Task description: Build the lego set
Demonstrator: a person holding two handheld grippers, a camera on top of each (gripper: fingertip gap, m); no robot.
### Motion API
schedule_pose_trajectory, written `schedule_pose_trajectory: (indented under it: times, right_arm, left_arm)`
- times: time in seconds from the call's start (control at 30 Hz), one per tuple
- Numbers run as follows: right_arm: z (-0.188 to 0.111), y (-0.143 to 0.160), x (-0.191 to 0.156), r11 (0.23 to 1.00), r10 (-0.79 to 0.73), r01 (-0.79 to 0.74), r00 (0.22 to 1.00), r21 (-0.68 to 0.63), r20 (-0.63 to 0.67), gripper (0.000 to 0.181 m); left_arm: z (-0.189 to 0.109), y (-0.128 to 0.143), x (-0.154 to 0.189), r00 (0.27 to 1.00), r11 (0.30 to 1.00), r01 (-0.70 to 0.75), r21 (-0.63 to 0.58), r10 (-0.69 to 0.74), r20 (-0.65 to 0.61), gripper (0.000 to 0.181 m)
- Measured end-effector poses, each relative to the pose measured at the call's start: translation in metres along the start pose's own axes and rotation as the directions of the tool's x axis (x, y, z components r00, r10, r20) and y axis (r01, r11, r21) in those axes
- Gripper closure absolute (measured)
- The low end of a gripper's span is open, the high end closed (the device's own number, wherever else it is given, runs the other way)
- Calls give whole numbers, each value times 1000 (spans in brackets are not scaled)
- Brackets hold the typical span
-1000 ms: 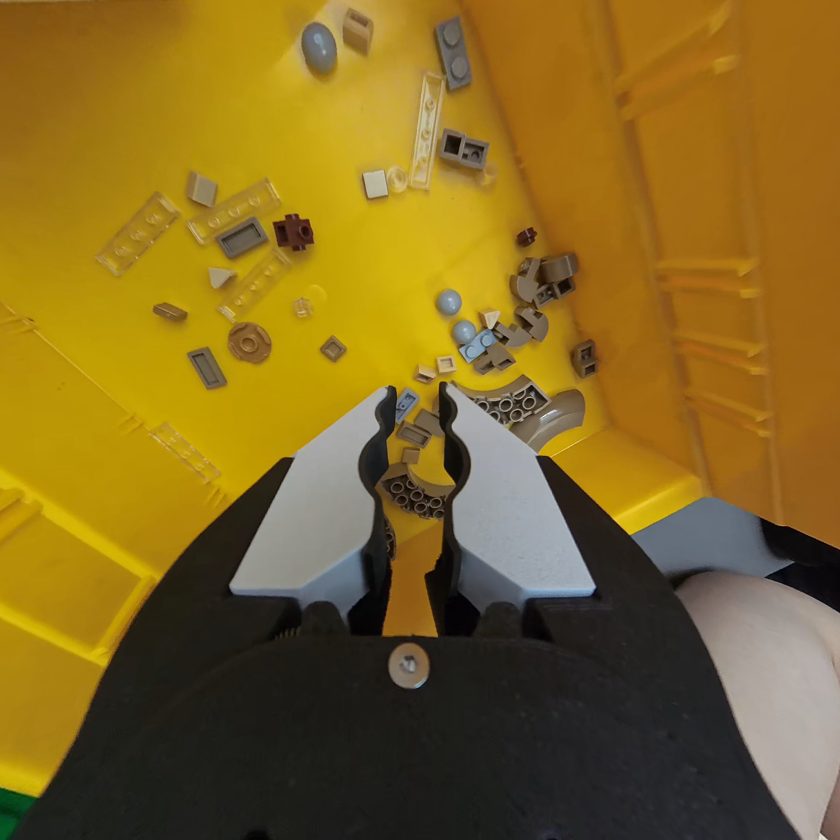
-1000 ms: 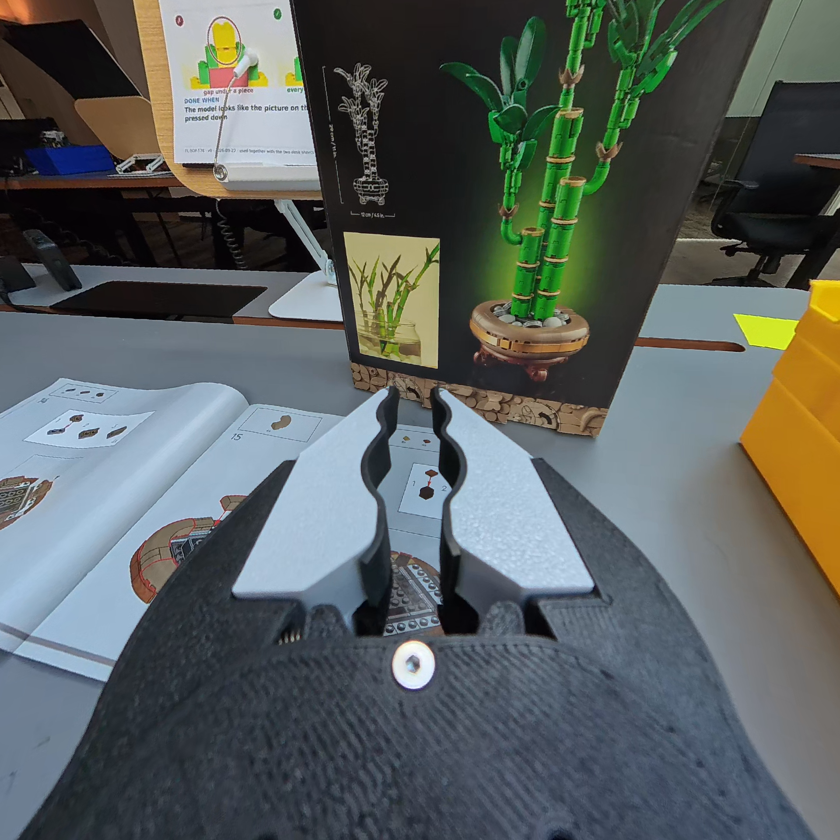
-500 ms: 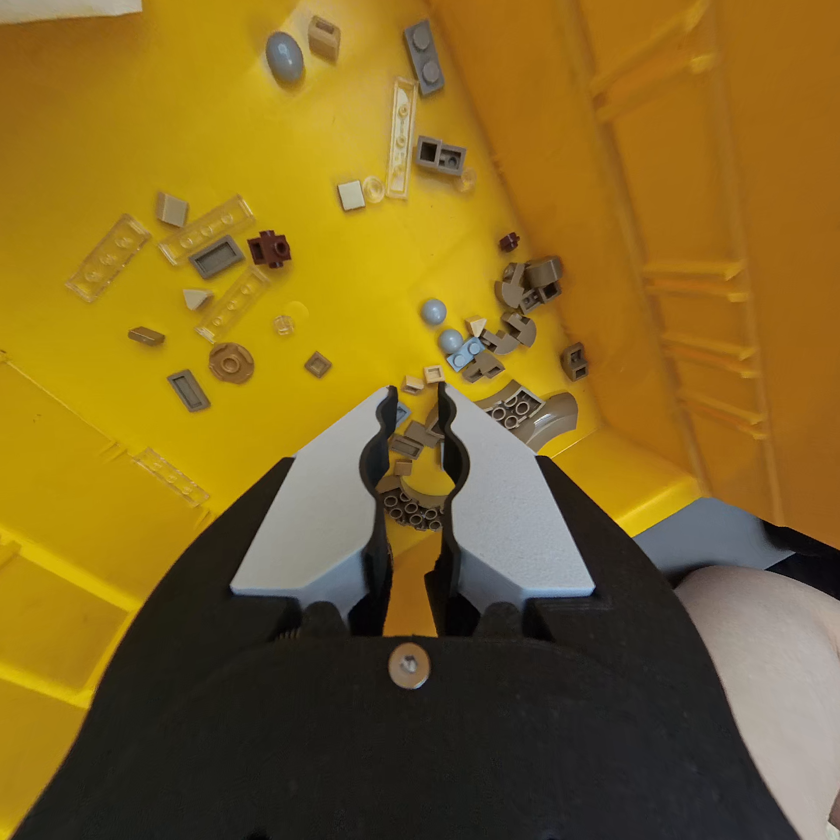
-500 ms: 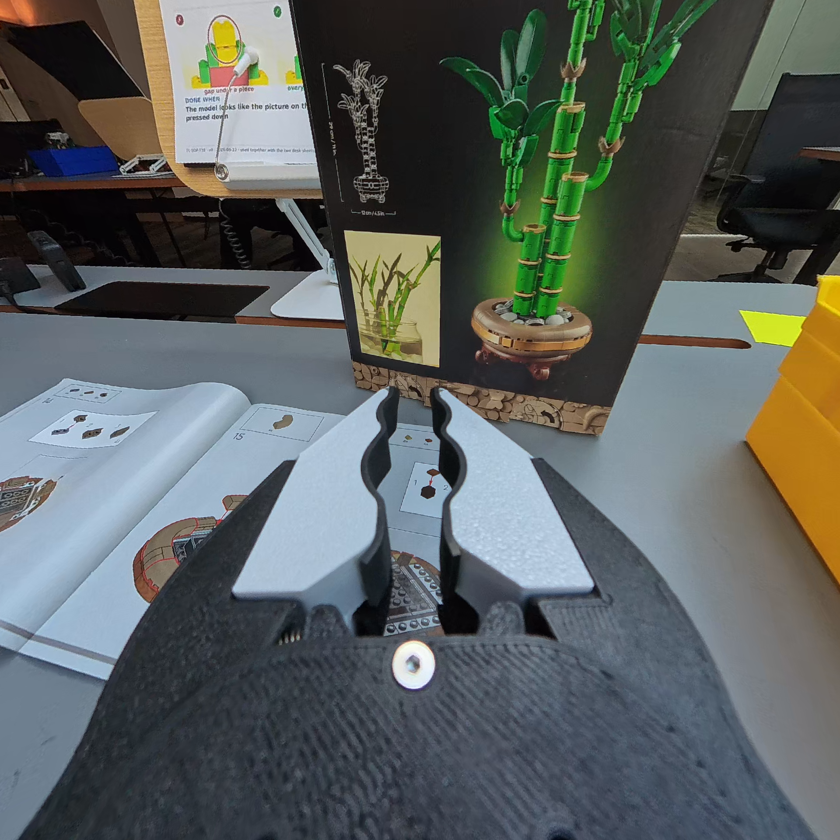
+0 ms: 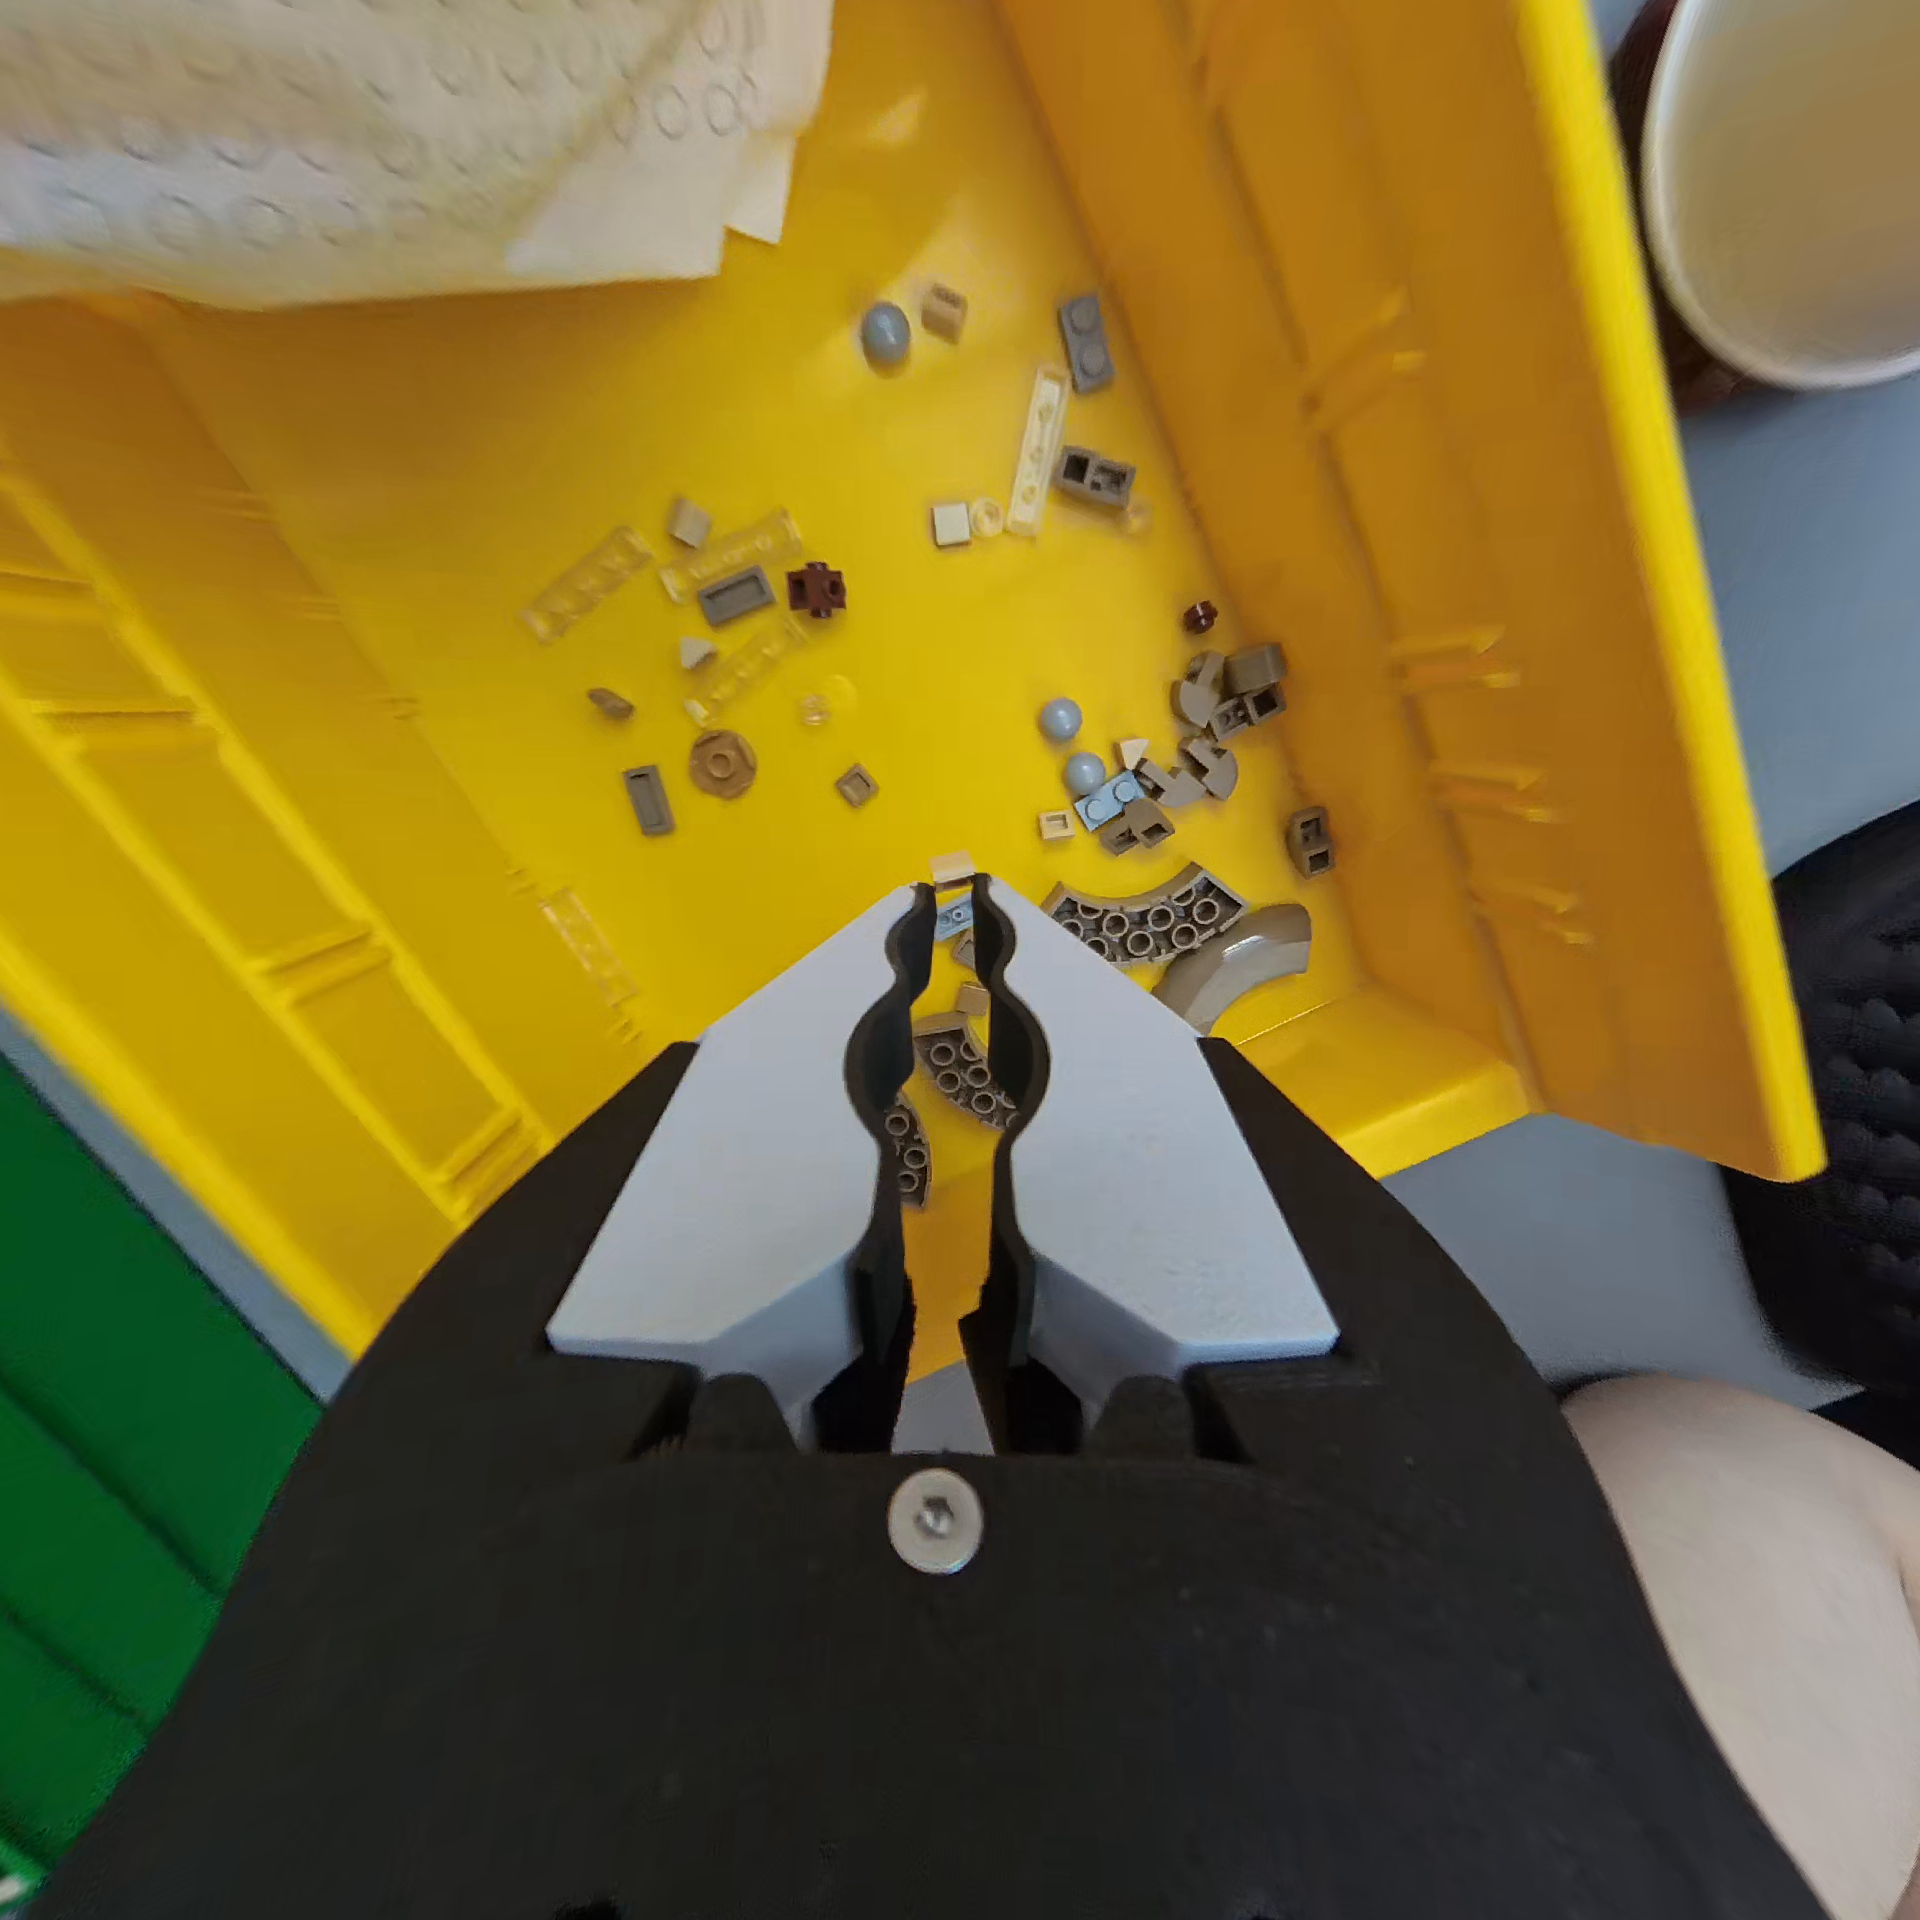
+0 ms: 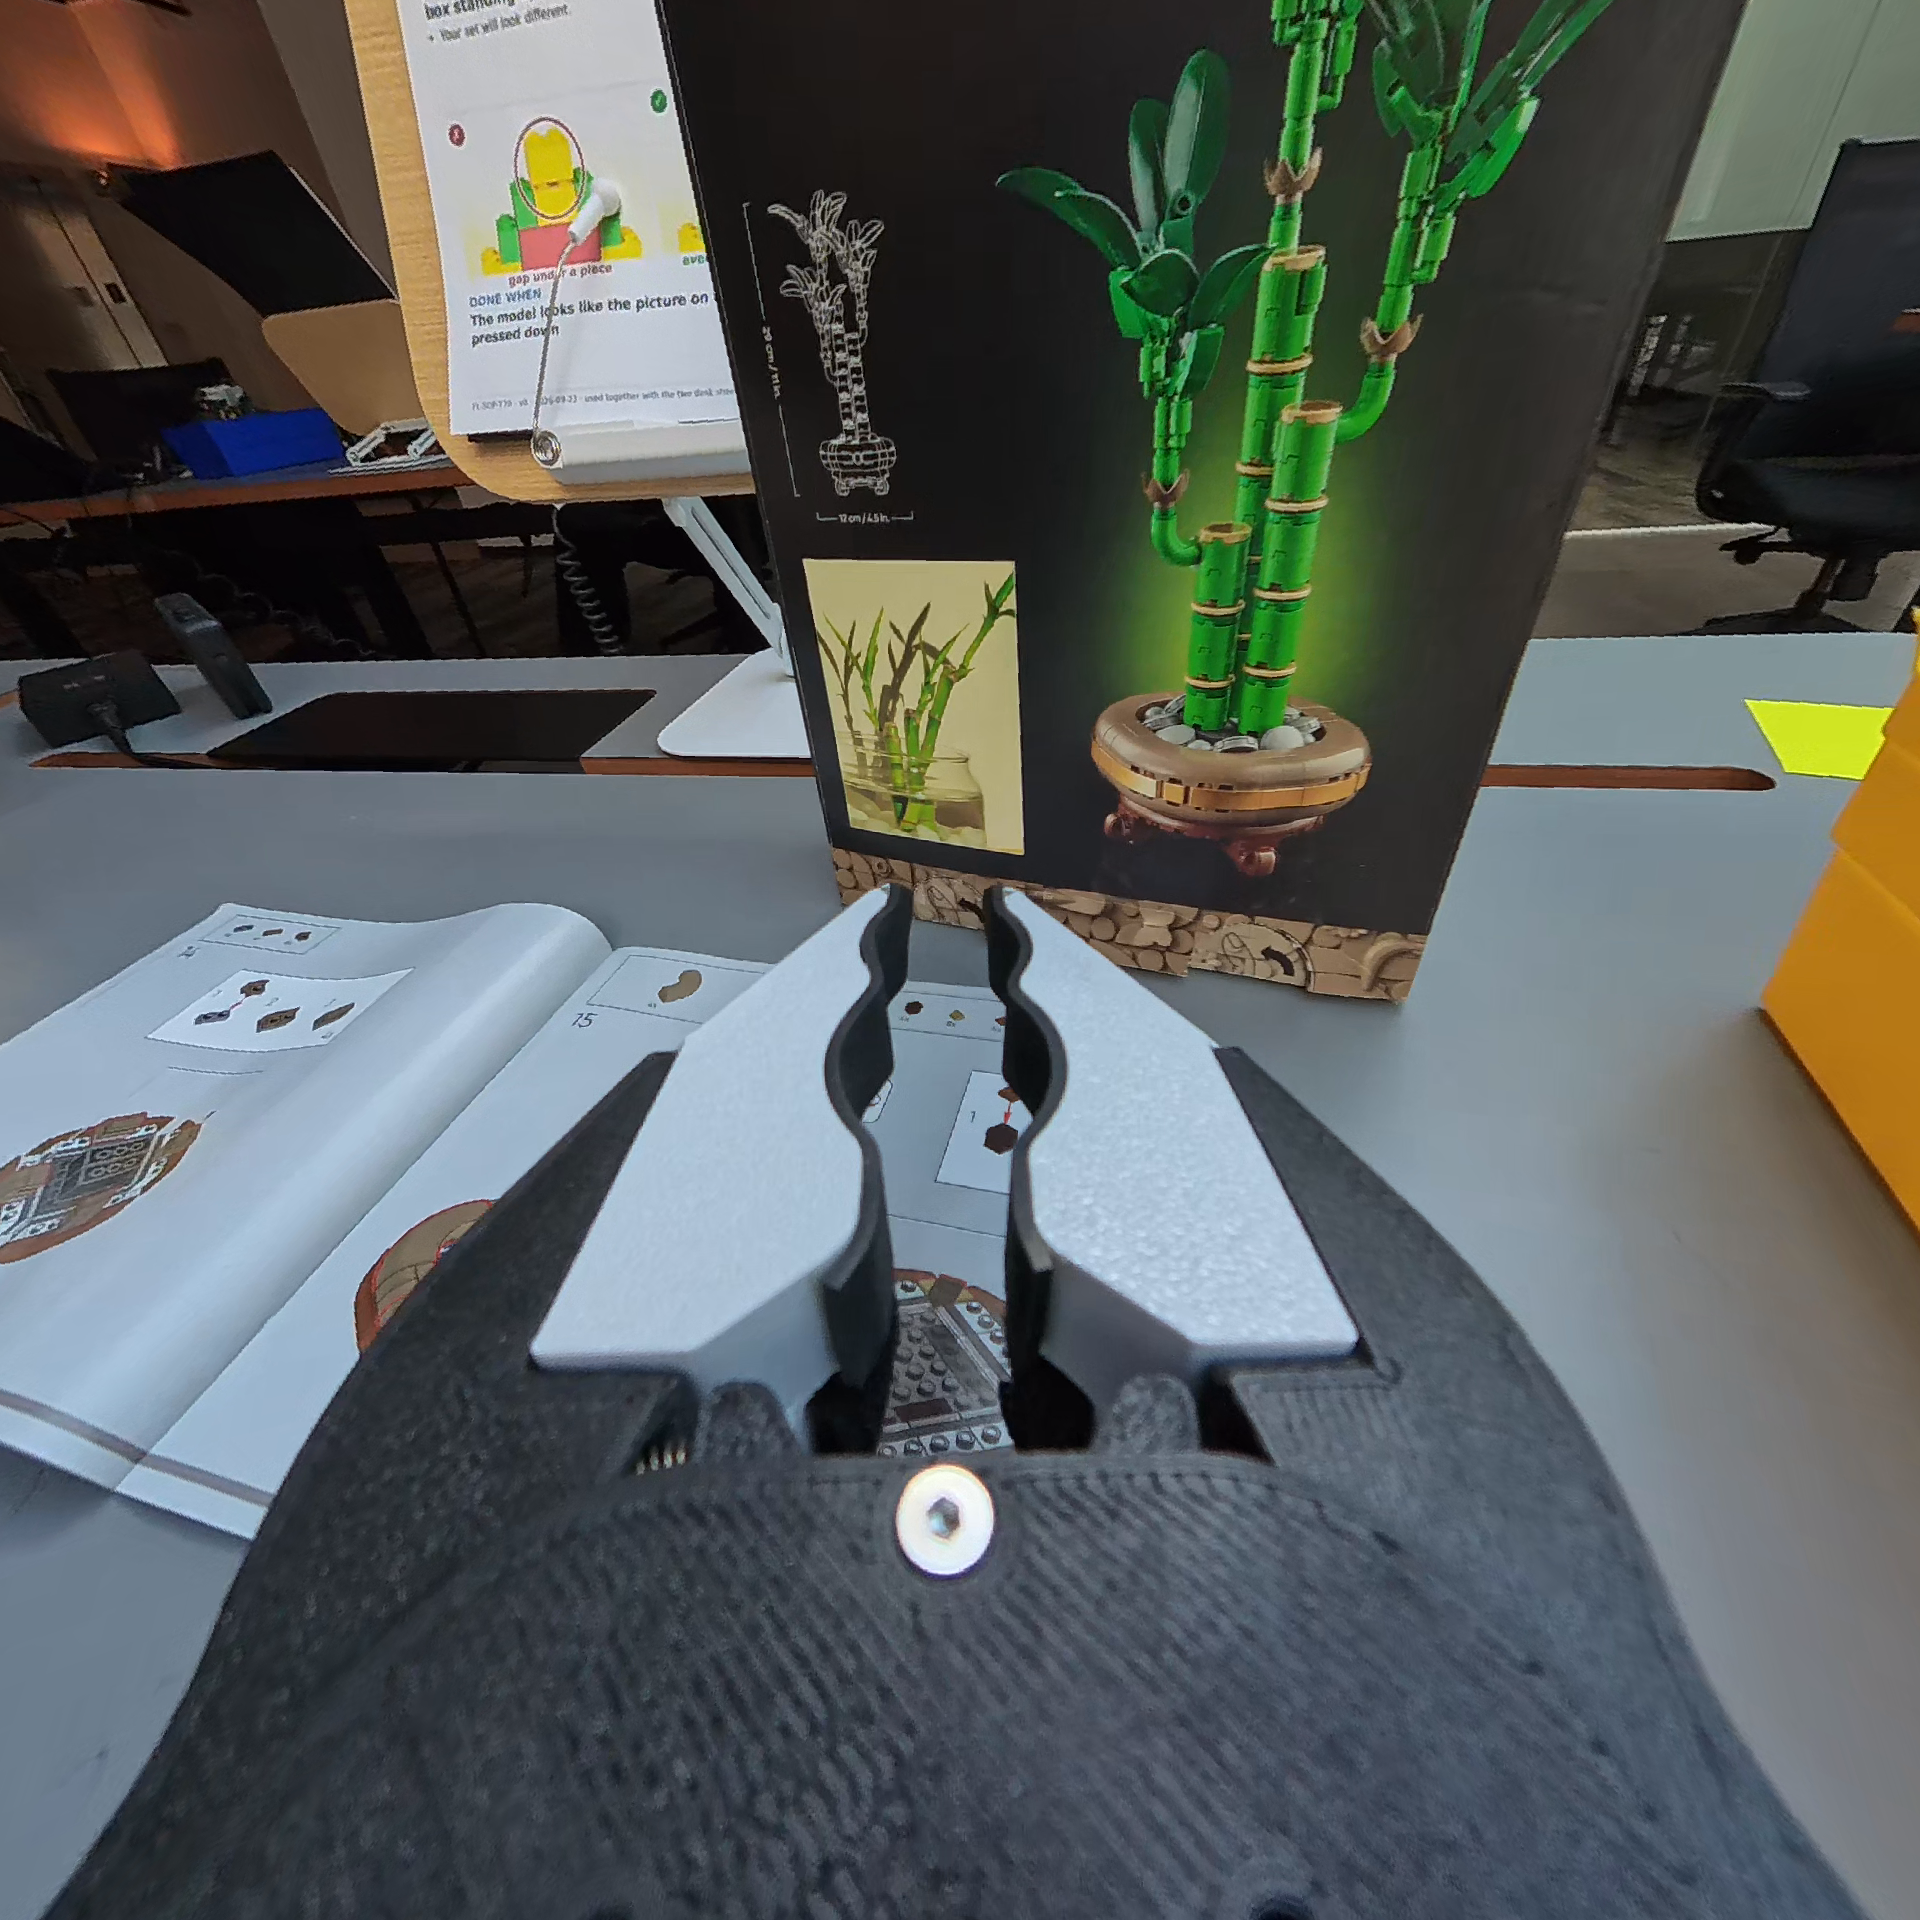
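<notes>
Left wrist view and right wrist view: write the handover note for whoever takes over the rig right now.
Left tool: shut on a small tan piece at its tips, above the yellow bin.
Right tool: open, empty, over the open instruction booklet, facing the set's box.
Parts: loose bricks lie on the bin floor, curved tan pieces near the left tool.
Done: one piece picked.
Left: no assembled model is in view; the placing and the rest of the build remain.
</notes>
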State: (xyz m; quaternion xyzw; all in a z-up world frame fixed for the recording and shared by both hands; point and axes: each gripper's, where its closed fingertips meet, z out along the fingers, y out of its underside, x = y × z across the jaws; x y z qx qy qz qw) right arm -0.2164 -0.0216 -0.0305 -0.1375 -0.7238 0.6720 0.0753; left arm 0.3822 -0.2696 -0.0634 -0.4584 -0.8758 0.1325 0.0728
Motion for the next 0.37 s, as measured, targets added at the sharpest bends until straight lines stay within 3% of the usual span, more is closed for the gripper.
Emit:
schedule_pose_trajectory:
  times: [0.1, 0.2, 0.27, 0.37]
  right_arm:
    - [-1, -2, 1, 1000, 20, -20, 1000, 14, 7, 168]
    - [-2, -4, 2, 999, 45, -46, 999, 23, 12, 168]
    - [-2, -4, 2, 998, 62, -63, 998, 28, 22, 168]
    - [-4, -9, 2, 995, 85, -87, 996, 50, 37, 168]
  left_arm:
    - [-50, -29, 23, 1000, 982, -4, 190, -1, 28, 176]
    - [-91, -61, 98, 984, 927, -123, 353, 159, -76, 175]
    - [-98, -76, 161, 936, 889, -266, 373, 330, -119, 175]
    - [-70, -96, 245, 815, 787, -520, 332, 574, -85, 175]
